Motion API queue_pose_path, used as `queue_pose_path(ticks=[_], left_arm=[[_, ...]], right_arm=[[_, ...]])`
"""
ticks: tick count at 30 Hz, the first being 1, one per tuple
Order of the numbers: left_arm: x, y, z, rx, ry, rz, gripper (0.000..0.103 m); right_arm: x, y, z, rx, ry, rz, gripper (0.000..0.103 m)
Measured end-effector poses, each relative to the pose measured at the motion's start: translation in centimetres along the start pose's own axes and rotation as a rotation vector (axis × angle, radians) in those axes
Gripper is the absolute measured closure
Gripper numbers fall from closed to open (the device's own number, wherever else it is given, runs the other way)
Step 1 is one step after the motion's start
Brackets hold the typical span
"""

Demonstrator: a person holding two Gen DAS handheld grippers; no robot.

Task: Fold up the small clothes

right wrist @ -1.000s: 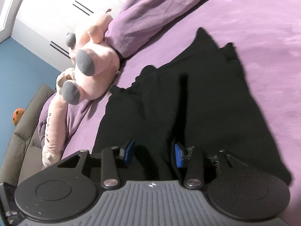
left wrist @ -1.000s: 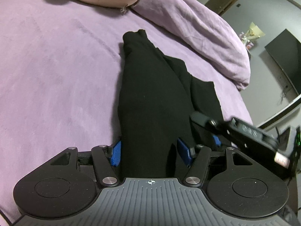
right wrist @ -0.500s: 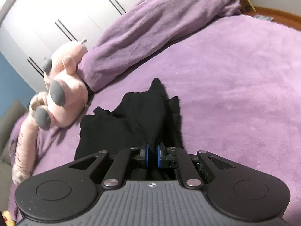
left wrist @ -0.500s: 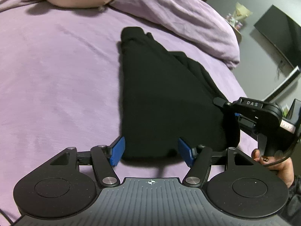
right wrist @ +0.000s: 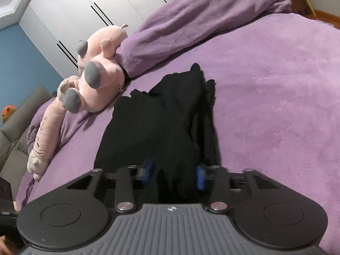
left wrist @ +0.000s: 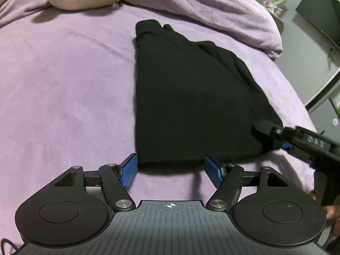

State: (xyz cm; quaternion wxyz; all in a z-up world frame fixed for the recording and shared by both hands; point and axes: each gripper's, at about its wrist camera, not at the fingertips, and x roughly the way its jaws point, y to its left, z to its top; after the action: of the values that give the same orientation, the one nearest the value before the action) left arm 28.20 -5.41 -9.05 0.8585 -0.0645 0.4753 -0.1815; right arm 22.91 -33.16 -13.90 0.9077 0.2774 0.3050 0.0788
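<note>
— Two grippers are showing on my screens. I am holding the left gripper [left wrist: 171,169] low and nearly level over the purple bedspread [left wrist: 63,89], its blue pads [left wrist: 128,170] spread wide apart and gripping nothing. The black garment [left wrist: 187,97] is lying straight ahead of it, the near hem sitting just past the pad tips, between them.

— And the other one?

— I am keeping the right gripper [right wrist: 174,173] tilted down at the cloth's near corner; from the left wrist camera it is coming in from the right side [left wrist: 284,136], and a bit of the operator's hand [left wrist: 331,211] is peeking out behind it. Its pads are standing apart too, with a bunched ridge of black fabric rising up between them. I cannot tell whether the pads are touching that fabric.

— How is the garment looking?

— It is lying as a long wedge, wide at my end and narrowing away from the grippers to a small rolled end. One long edge is running straight; the other is stacking in loose, uneven layers.

— Anything beyond it?

— Farther ahead a pink plush toy [right wrist: 95,80] with grey paws is leaning against a rumpled purple duvet [right wrist: 201,21].
</note>
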Motion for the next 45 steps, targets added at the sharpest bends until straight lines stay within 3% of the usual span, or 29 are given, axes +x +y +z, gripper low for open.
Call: queue_pose_path(ticks=[1,3,5,7,8,10,13,17,20,22,24,25,26,27,29,31,33,35,36,38,42,44,45], left_arm=[[0.1,-0.1,0.0,0.004,0.005,0.002,0.028],[0.1,0.0,0.0,0.003,0.011,-0.001,0.028],[0.0,0.2,-0.1,-0.004,0.009,-0.002,0.028],[0.0,0.3,-0.1,-0.009,0.006,0.001,0.028],[0.0,0.4,-0.2,-0.016,0.002,0.002,0.028],[-0.1,0.8,-0.2,-0.034,-0.004,-0.005,0.029],[-1.2,1.8,-0.1,-0.074,-0.049,-0.071,0.029],[-2.0,4.5,0.1,-0.210,-0.117,-0.235,0.028],[-1.1,5.6,0.5,-0.289,-0.126,-0.303,0.024],[0.1,5.5,0.9,-0.291,-0.110,-0.291,0.024],[1.0,5.6,1.2,-0.318,-0.101,-0.303,0.024],[1.2,5.7,1.3,-0.333,-0.100,-0.318,0.024],[1.4,5.8,1.4,-0.345,-0.106,-0.333,0.027],[1.5,5.8,1.5,-0.352,-0.105,-0.347,0.032],[1.8,6.0,1.8,-0.366,-0.078,-0.344,0.065],[1.5,6.6,2.3,-0.389,-0.070,-0.367,0.083],[0.5,7.1,2.4,-0.433,-0.090,-0.426,0.084],[-0.5,7.5,2.5,-0.442,-0.111,-0.462,0.084],[-0.7,7.6,2.5,-0.437,-0.112,-0.462,0.085],[-0.7,8.0,2.2,-0.426,-0.079,-0.442,0.092],[-1.6,8.4,2.4,-0.337,-0.028,-0.313,0.088],[-1.9,8.3,3.3,-0.278,-0.068,-0.221,0.064],[-1.9,8.0,3.9,-0.259,-0.096,-0.192,0.058]], right_arm=[[0.2,0.0,0.1,0.006,0.004,-0.001,0.090],[0.3,-0.7,0.3,0.087,0.023,0.028,0.091],[0.2,-3.9,0.3,0.366,0.026,0.214,0.091],[-0.1,-6.7,-0.6,0.576,0.002,0.319,0.091],[-0.3,-7.1,-0.6,0.563,0.009,0.267,0.091],[-0.4,-5.9,-0.3,0.372,0.039,0.104,0.089],[-1.4,-5.1,-0.1,0.272,0.025,0.095,0.077],[-2.2,-5.7,0.5,0.256,-0.008,0.068,0.048],[-2.0,-6.4,0.8,0.256,-0.003,0.098,0.045],[-1.0,-6.6,0.8,0.269,0.036,0.155,0.045],[-0.1,-6.0,0.9,0.228,0.062,0.155,0.046],[0.3,-5.7,0.9,0.206,0.071,0.150,0.052],[0.6,-5.5,1.1,0.200,0.080,0.138,0.069],[0.8,-5.3,1.2,0.198,0.095,0.127,0.077],[1.2,-5.3,1.4,0.239,0.134,0.146,0.083],[1.2,-6.4,1.2,0.385,0.160,0.264,0.084],[0.8,-8.0,0.5,0.578,0.145,0.428,0.084],[0.7,-9.0,-0.3,0.667,0.127,0.492,0.084],[0.6,-9.0,-0.4,0.635,0.137,0.443,0.084],[0.4,-7.8,-0.3,0.423,0.173,0.219,0.085],[-2.2,-5.3,1.1,0.190,0.106,0.097,0.073],[-3.7,-4.5,2.5,0.116,0.002,0.015,0.070],[-3.7,-4.1,3.2,0.108,-0.035,0.005,0.070]])
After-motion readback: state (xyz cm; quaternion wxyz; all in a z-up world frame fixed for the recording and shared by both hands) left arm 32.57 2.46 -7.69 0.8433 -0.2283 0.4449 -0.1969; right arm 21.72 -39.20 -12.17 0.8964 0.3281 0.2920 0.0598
